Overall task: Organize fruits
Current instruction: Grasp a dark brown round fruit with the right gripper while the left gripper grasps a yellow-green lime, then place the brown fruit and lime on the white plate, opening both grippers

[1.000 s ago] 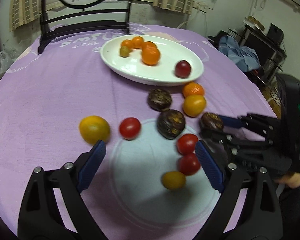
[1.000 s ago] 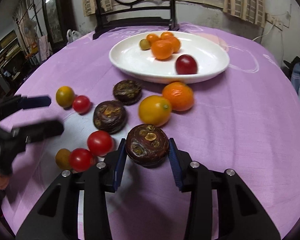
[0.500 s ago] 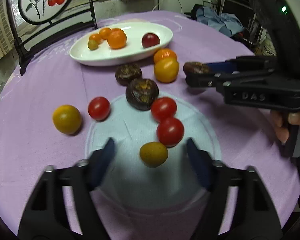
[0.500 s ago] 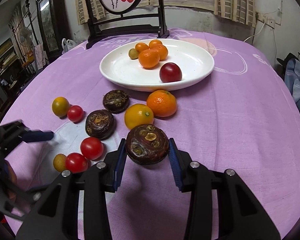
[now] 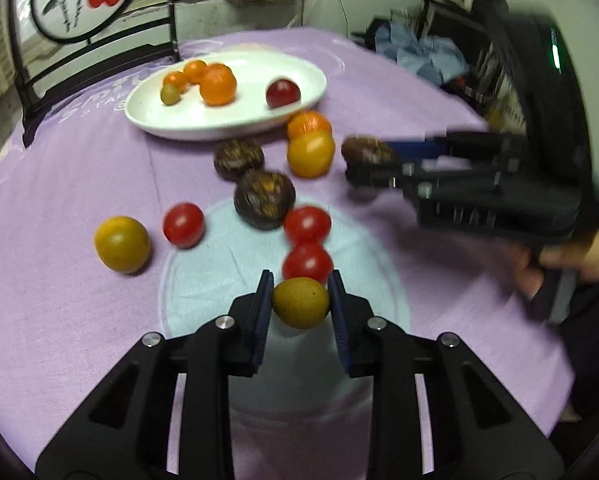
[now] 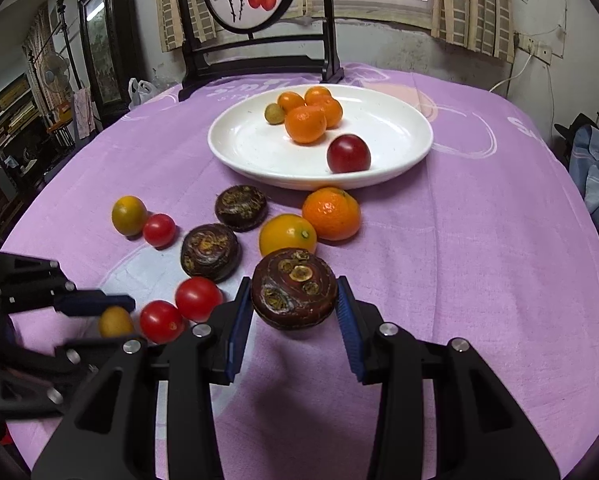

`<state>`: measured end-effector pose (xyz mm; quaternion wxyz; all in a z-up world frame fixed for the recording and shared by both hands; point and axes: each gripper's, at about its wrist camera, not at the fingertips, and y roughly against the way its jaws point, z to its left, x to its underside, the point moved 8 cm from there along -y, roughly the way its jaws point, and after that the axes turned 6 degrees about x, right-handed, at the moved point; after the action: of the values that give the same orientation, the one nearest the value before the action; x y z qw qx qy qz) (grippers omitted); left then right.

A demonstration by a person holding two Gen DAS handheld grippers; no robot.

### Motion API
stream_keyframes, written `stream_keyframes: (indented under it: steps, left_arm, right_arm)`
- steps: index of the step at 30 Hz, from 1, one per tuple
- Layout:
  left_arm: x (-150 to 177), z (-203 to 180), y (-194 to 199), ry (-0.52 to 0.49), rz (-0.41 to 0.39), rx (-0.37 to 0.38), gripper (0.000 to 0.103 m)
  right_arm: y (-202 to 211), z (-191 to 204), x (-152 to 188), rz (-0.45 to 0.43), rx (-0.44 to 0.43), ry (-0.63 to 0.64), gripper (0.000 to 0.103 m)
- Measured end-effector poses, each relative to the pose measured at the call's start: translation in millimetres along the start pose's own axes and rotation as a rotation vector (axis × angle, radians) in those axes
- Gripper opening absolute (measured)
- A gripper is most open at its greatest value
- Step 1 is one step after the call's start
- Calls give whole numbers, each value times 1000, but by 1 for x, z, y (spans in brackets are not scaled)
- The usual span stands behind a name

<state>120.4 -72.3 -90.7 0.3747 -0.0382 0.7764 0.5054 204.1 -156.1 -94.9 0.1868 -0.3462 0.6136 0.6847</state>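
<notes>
My left gripper (image 5: 300, 298) is shut on a small yellow fruit (image 5: 300, 302) that rests on the purple cloth, just in front of two red tomatoes (image 5: 307, 244). In the right wrist view the same left gripper (image 6: 111, 322) brackets that yellow fruit (image 6: 114, 322) at the lower left. My right gripper (image 6: 294, 300) is shut on a dark brown flat fruit (image 6: 294, 294), held above the cloth. A white plate (image 6: 391, 168) at the back holds several oranges (image 6: 305, 124), a small green fruit and a dark red one (image 6: 348, 153).
Loose on the purple tablecloth (image 6: 479, 260) lie two more dark brown fruits (image 6: 209, 252), an orange (image 6: 331, 214), a yellow citrus (image 6: 287, 236), a red tomato (image 6: 159, 230) and a yellow-green fruit (image 6: 128, 210). A dark chair (image 6: 255, 64) stands behind the plate. Clutter sits beyond the table's right edge.
My left gripper moved in on the small yellow fruit and its jaws closed from wide open onto it. The right gripper kept hold of the dark brown fruit and hardly moved.
</notes>
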Motion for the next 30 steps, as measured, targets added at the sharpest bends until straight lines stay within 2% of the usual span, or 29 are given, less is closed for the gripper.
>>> stream_keyframes:
  steps: [3,5,7,11,13,15,18,26,28,29,30]
  left_arm:
    - [-14,9,17,67,-57,-17,28]
    - [-26,16,26,90,-91,-66,28]
    - [-36,23,28,106,-91,-112,28]
    - [-75,34,28,113,-121,-189,28]
    - [-96,38,27,124,-155,-200,28]
    - [-119,45,17,127,-158,-205,28]
    - [-140,63,-8,161,-143,-252,28]
    - [-149,114,-58,313,-79,-284,29]
    - [-149,118,-62,339,-89,-270,40]
    - [-151,118,-62,345,-102,-267,58]
    - [-151,117,-59,341,-118,-282,68]
  right_arm:
    - [12,2,-7,-56,-8,-4,41]
    - [22,5,-14,-108,-1,6,41]
    - [30,7,-23,-147,-9,-3,41]
    - [39,3,-46,-199,0,-19,41]
    - [34,-1,-60,-211,17,-16,41]
    - [23,-4,-73,-203,32,-9,41]
    - [1,-3,-85,-166,22,-9,41]
    - [-60,8,-90,-55,10,13,41]
    - [-70,6,-90,-39,10,3,42]
    - [-73,6,-90,-30,7,2,43]
    - [-75,4,-89,-26,9,0,47]
